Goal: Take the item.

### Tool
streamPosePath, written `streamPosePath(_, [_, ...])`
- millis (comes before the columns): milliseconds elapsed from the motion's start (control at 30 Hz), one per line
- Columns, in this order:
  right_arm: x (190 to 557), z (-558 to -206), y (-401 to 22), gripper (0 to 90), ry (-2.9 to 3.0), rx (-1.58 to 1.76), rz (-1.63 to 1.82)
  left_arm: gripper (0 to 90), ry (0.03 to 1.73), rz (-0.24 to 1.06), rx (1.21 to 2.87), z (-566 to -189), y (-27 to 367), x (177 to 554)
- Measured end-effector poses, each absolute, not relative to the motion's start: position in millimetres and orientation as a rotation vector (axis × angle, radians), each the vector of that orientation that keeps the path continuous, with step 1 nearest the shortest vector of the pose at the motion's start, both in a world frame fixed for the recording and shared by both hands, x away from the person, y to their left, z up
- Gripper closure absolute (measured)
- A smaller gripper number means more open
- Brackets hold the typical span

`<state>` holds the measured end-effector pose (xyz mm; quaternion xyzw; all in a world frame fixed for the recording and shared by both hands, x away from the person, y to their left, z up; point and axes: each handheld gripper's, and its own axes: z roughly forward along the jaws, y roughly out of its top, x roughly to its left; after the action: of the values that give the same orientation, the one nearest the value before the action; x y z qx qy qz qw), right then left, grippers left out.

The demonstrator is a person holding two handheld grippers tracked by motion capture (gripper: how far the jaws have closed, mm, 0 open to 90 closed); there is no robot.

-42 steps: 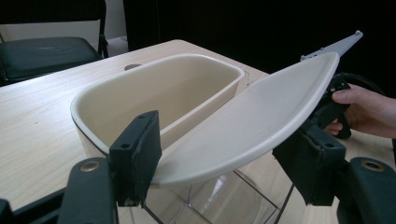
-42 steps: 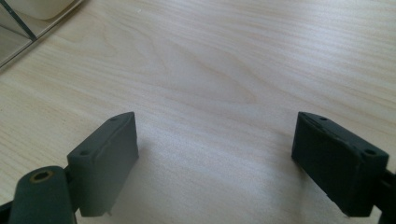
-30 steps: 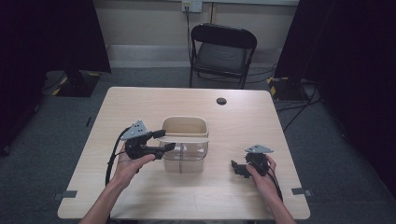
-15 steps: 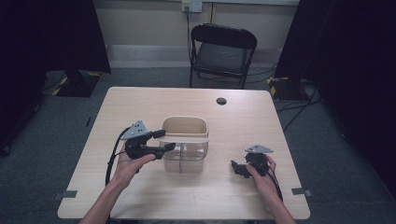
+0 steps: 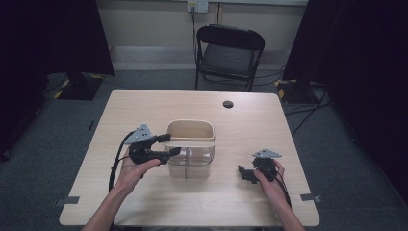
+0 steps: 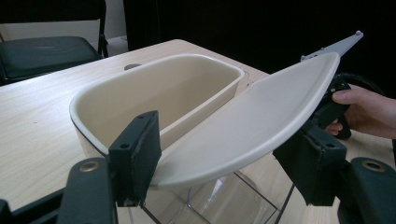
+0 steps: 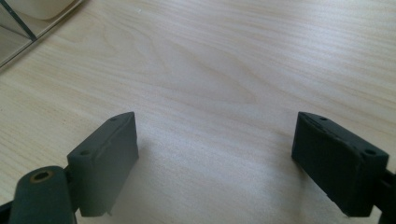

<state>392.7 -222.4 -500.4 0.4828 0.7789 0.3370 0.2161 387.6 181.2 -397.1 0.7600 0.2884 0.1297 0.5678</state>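
A small bin (image 5: 190,131) with a cream rim and a clear plastic body stands in the middle of the table. Its cream lid (image 5: 192,143) lies tilted over the near half of the opening. My left gripper (image 5: 171,144) comes in from the bin's left and is shut on that lid. In the left gripper view the lid (image 6: 252,126) spans the gap between both pads of the left gripper (image 6: 223,158), above the open bin (image 6: 177,88). My right gripper (image 5: 244,173) rests low over the table to the bin's right. Its jaws stand wide apart over bare wood, the right gripper (image 7: 224,158) open.
The light wooden table (image 5: 144,207) has a small black round spot (image 5: 228,104) near its far edge. A black folding chair (image 5: 230,53) stands behind it. Dark curtains flank the room, and cables lie on the grey floor at the right.
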Motion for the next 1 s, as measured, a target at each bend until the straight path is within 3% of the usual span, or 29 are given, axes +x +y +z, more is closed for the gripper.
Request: streamPosePath(1000, [392.7, -500.4, -222.4, 14.0, 2.159, 1.338, 0.934, 32.1, 0.674, 0.306, 1.792, -396.8, 181.4, 388.4])
